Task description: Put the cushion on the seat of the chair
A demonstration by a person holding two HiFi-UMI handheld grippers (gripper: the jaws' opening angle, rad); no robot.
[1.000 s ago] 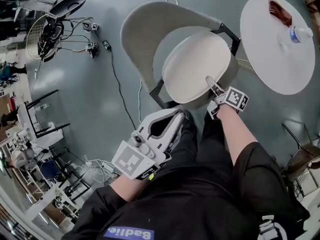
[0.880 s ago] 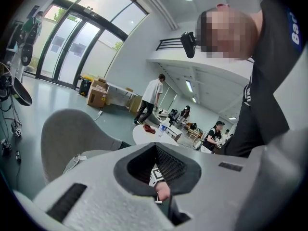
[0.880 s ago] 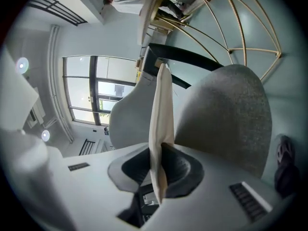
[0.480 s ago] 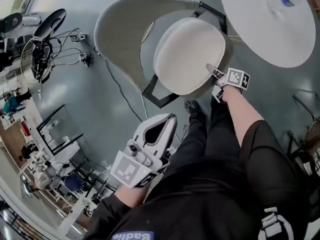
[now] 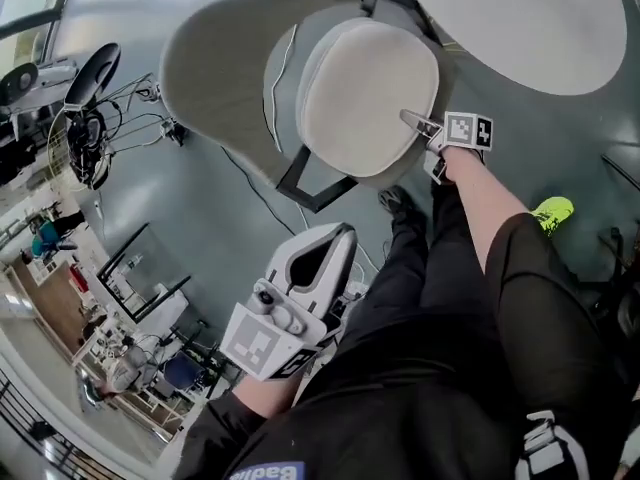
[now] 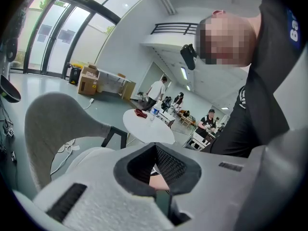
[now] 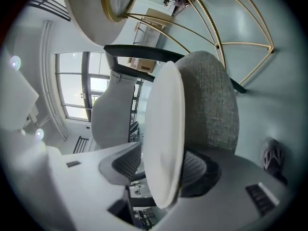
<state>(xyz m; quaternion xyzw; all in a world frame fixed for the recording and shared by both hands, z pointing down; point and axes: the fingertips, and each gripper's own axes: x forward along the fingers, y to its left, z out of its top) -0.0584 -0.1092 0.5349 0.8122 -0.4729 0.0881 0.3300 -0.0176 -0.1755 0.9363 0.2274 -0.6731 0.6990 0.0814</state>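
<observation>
The white oval cushion [image 5: 365,93] lies on the seat of the grey shell chair [image 5: 215,63]. At the cushion's near right edge is my right gripper [image 5: 415,123]. In the right gripper view the cushion's rim [image 7: 163,129] stands between the jaws, which are opening, and the pads no longer press on it. The grey seat [image 7: 211,100] shows right behind it. My left gripper [image 5: 340,238] hangs by the person's legs, away from the chair. Its jaws are shut with nothing in them [image 6: 156,162].
A round white table [image 5: 530,18] stands just right of the chair, on a gold wire base [image 7: 211,37]. Cables [image 5: 130,108] trail on the floor at the left. A yellow-green shoe [image 5: 553,211] is at the right. People stand at far tables [image 6: 156,90].
The right gripper sank with the cushion, which went from tilted above the seat to lying on it. The left gripper dropped slightly beside the legs.
</observation>
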